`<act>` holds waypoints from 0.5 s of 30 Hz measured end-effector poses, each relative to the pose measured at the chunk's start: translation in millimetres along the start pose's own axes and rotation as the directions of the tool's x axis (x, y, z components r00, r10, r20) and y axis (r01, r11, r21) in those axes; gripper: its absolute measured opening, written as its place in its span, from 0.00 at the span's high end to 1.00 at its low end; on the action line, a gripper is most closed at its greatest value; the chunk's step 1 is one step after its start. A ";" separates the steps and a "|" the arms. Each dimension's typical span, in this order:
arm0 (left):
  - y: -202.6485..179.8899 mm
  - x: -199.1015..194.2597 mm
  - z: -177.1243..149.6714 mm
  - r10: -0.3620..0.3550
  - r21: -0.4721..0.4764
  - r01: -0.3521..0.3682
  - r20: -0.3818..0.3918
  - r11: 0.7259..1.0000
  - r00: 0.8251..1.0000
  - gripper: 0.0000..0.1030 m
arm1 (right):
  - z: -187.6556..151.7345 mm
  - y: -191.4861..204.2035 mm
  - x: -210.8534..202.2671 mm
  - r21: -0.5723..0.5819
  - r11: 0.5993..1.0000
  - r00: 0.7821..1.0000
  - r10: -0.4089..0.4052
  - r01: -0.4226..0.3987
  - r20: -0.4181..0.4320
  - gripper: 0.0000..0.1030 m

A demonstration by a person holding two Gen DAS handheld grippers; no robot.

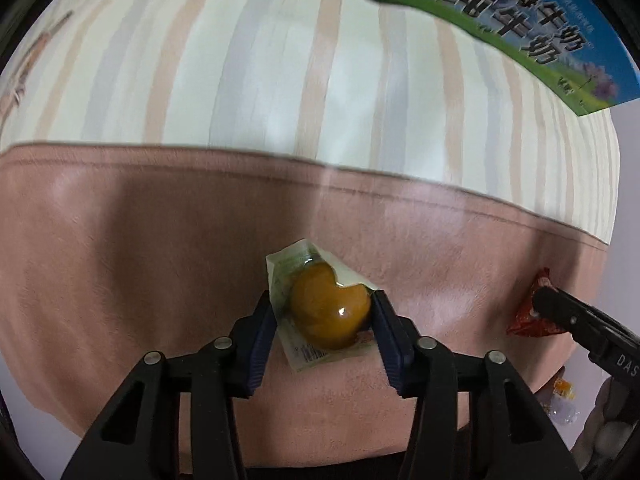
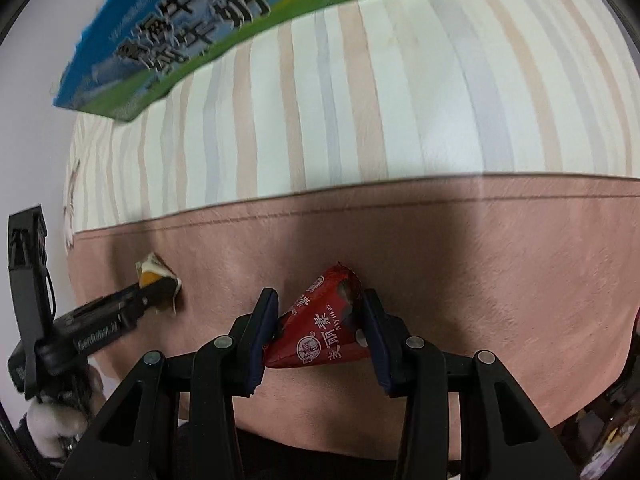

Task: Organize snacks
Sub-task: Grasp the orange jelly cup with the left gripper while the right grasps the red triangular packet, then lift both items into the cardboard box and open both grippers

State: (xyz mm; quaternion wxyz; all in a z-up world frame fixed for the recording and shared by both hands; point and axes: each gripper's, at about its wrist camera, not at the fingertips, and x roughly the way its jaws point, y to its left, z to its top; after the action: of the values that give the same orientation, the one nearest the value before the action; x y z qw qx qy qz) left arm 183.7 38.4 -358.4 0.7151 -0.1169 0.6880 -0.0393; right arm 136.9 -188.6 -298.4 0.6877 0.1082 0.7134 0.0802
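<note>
An orange, egg-shaped snack in a clear packet (image 1: 330, 312) lies on the pink band of the cloth (image 1: 140, 280). My left gripper (image 1: 323, 298) points down over it, and its blue pads press the packet from both sides. In the right wrist view, a red triangular snack packet (image 2: 320, 332) with white lettering sits between the pads of my right gripper (image 2: 320, 296), which is shut on it. Each gripper also shows in the other view: the right gripper (image 1: 540, 296) on the red packet (image 1: 528, 320), and the left gripper (image 2: 156, 292) on the orange snack (image 2: 154, 270).
A blue and green milk carton box (image 1: 520, 20) (image 2: 180, 32) lies at the far end of the striped cloth (image 2: 360, 100). More small wrapped snacks (image 1: 560, 396) lie at the cloth's near right edge. A gloved hand (image 2: 56, 412) holds the left gripper.
</note>
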 end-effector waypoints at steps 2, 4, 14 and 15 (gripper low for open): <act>4.6 6.6 0.9 -0.022 -0.020 0.022 -0.005 1.000 1.000 0.54 | -0.6 -2.1 3.9 0.025 1.000 1.000 0.011 -0.011 0.004 0.54; 7.2 12.5 3.0 -0.043 -0.049 0.043 -0.014 0.998 0.999 0.53 | 1.1 -2.1 8.2 0.035 0.999 1.000 0.012 -0.012 -0.004 0.51; 12.4 12.3 7.2 -0.031 -0.078 0.030 0.000 0.996 1.000 0.57 | -0.7 23.6 24.9 -0.022 0.998 0.998 -0.059 0.060 0.006 0.51; 8.5 9.7 7.1 -0.016 -0.062 0.017 0.008 0.998 1.000 0.58 | -0.7 24.9 26.1 -0.032 0.997 0.998 -0.067 0.067 0.010 0.52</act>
State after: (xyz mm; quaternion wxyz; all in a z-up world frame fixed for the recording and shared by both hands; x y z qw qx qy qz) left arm 190.4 45.3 -369.5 0.7134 -0.1448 0.6852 -0.0235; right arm 136.5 -157.7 -317.0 0.6947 0.0734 0.7123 0.0683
